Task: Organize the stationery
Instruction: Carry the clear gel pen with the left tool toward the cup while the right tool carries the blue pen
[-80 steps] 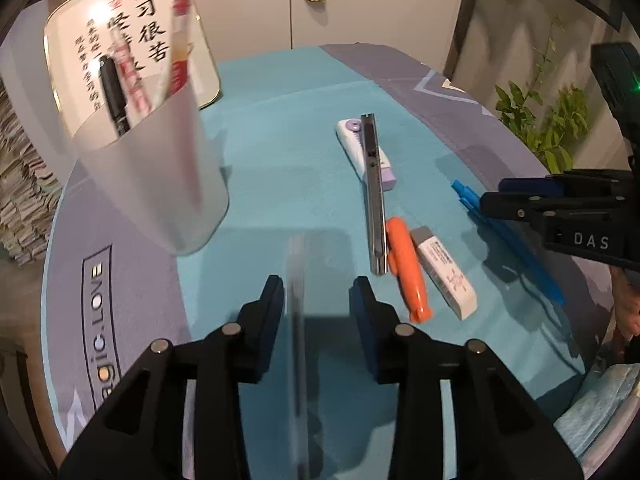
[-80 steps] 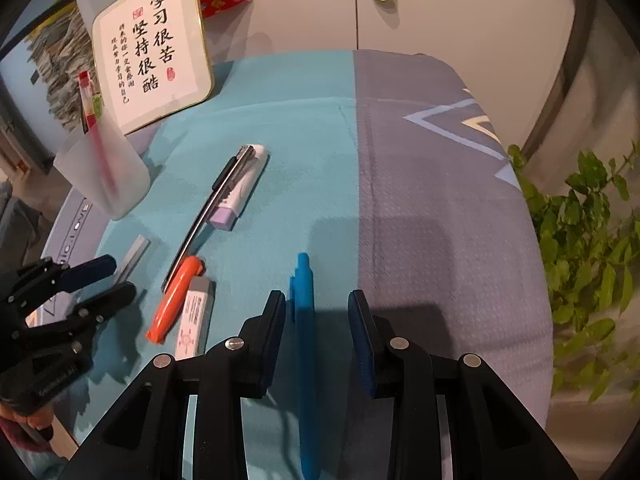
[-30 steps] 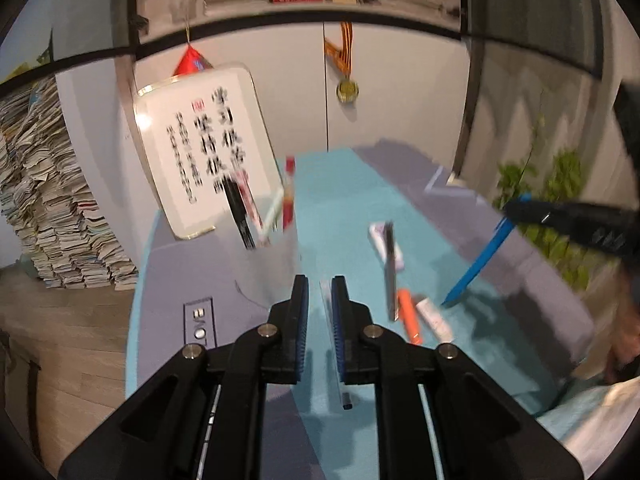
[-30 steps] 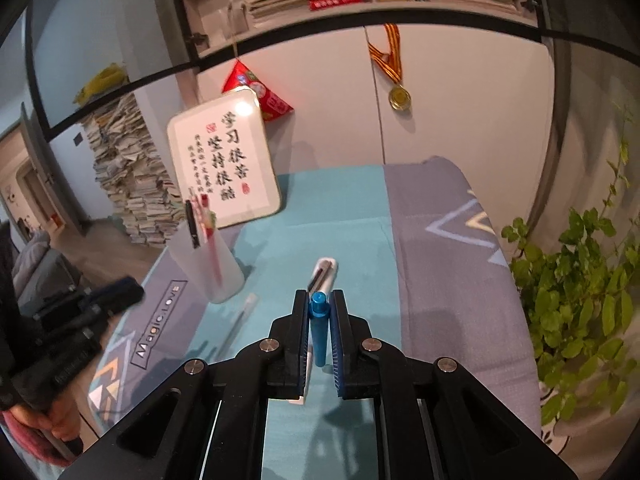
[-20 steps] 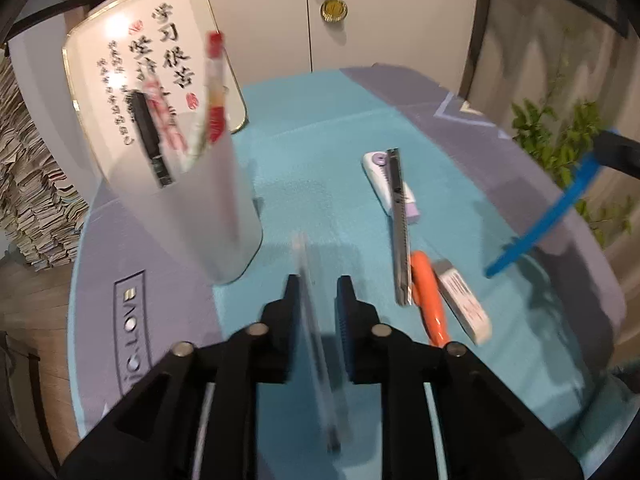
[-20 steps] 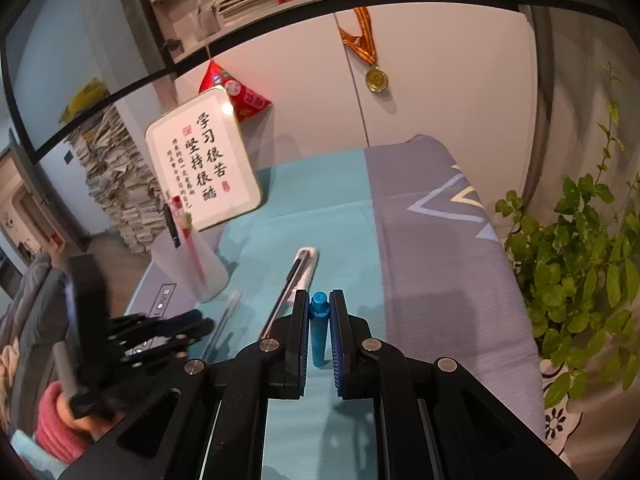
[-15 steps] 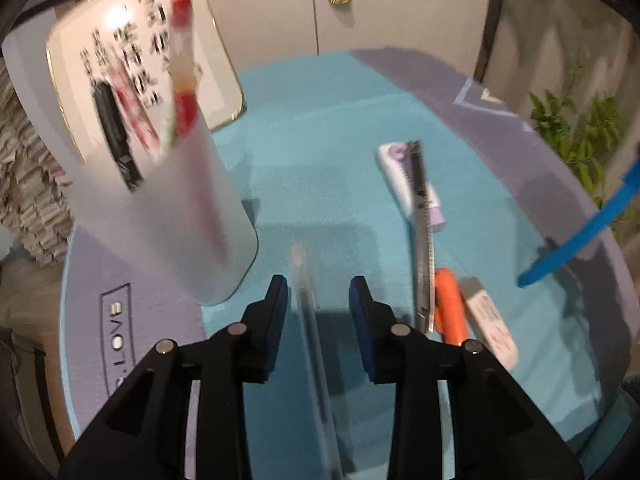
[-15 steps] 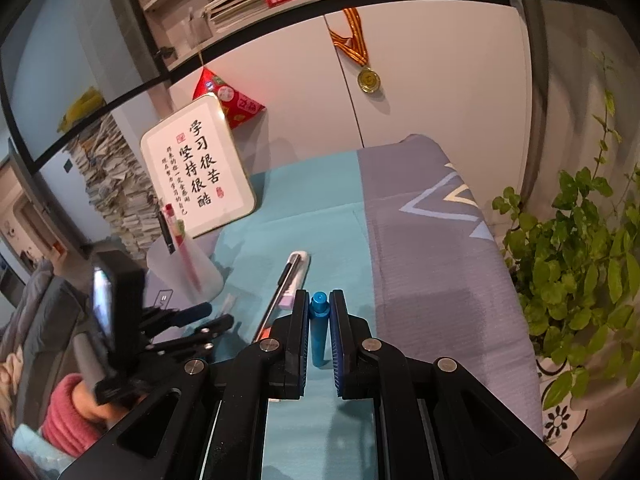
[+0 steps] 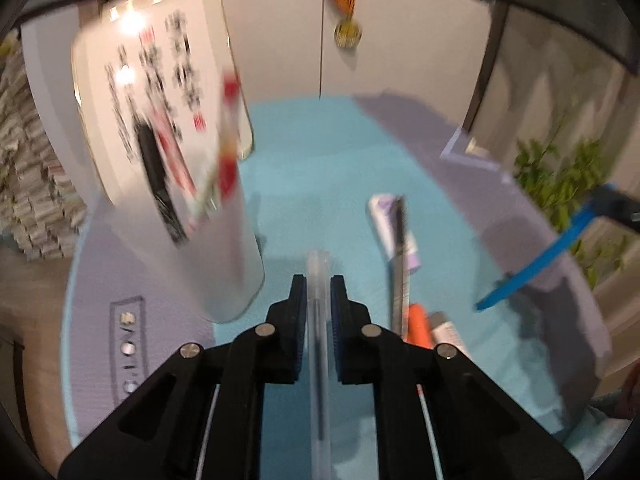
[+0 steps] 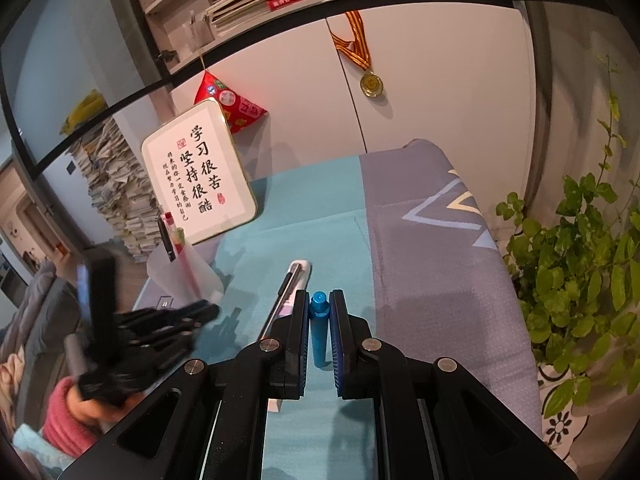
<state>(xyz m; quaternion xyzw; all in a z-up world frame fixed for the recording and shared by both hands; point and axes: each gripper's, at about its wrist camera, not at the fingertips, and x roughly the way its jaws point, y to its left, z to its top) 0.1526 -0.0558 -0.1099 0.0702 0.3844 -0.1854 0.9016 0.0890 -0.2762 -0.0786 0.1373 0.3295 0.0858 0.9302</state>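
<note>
A teal-and-grey worktop stood before white cabinets. Left claw was clamped on a clear pen beside the cup; right claw gripped a blue pen.

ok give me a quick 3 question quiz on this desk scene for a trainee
1. True or false: the right hand-held gripper is shut on a blue pen.
2. What does the left hand-held gripper grip?
A. an orange marker
B. a clear pen
C. an eraser
3. Fill in: the pens already put away stand in a frosted ____ left of the left hand-held gripper.

Key:
1. True; the blue pen sits clamped between the closed jaws.
2. B; the clear pen lies between the jaws, while the orange marker is on the teal mat.
3. cup
</note>
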